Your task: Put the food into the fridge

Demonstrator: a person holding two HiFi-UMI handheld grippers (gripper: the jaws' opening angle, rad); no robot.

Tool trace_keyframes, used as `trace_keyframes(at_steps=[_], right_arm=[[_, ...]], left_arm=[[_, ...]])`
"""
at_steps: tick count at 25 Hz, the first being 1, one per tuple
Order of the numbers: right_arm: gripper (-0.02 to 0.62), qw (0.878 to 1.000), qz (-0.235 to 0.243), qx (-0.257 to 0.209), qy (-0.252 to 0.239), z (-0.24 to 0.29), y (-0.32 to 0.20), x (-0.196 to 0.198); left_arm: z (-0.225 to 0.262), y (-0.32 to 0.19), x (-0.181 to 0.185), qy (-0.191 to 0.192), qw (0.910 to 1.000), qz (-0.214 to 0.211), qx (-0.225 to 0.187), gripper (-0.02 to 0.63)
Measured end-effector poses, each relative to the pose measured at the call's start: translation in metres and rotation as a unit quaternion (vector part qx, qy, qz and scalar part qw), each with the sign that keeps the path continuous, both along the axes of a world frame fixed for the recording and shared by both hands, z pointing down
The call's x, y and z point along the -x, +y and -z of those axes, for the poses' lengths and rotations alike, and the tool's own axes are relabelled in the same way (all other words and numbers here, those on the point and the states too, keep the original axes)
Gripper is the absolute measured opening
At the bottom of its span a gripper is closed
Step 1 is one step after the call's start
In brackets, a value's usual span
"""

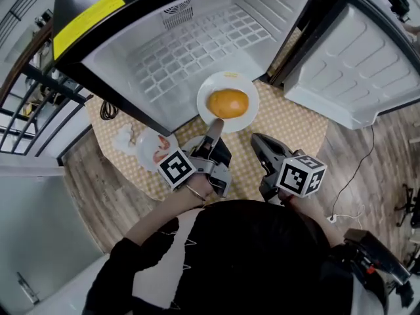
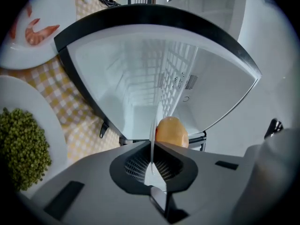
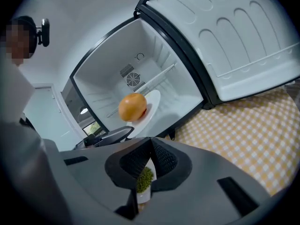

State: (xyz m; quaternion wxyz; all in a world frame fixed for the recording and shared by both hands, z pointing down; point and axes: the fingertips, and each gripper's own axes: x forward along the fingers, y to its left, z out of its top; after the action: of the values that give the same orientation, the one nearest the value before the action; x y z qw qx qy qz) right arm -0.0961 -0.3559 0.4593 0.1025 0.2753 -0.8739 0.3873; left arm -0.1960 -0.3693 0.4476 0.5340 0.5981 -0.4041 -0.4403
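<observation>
Got the left gripper (image 1: 214, 130) clamped on the rim of the white plate (image 1: 244, 84), right gripper (image 1: 256, 140) just beside it, jaws together. Biggest first: open fridge (image 1: 184, 58), door (image 1: 354, 64) swung right, yellow checked cloth (image 1: 295, 120) in front. Then that white plate held partly inside the fridge's mouth, plus a peas plate (image 2: 28, 93) and a shrimp plate (image 1: 147, 151) down on the cloth. Smallest: round orange food (image 1: 228, 103) on the held plate.

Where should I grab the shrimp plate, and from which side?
Probably pinch the shrimp plate by its bare near rim, coming from the person's side with jaws level. It lies flat and shallow. The fridge wall crowds its far side, and a crumpled white thing its left.
</observation>
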Motion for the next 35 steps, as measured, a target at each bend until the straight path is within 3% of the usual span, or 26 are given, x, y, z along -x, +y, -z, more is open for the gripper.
trace_keyframes(at_steps=[4,14,32,35], right_arm=[[0.015,1.0,0.02,-0.019,-0.004,0.007,-0.023,0.011],[0.015,0.994,0.056,-0.085,-0.024,0.026,-0.076,0.045],[0.015,0.991,0.119,-0.05,-0.02,-0.001,-0.071,0.061],[0.015,0.99,0.127,-0.063,-0.01,-0.003,-0.072,0.058]], left_arm=[[-0.006,-0.017,0.02,0.008,0.9989,0.043,0.014,0.017],[-0.021,-0.042,0.069,-0.031,0.9918,0.119,0.037,0.017],[-0.064,-0.054,0.085,-0.011,0.9758,0.186,0.115,0.018],[-0.067,-0.057,0.089,-0.01,0.9729,0.196,0.122,0.019]])
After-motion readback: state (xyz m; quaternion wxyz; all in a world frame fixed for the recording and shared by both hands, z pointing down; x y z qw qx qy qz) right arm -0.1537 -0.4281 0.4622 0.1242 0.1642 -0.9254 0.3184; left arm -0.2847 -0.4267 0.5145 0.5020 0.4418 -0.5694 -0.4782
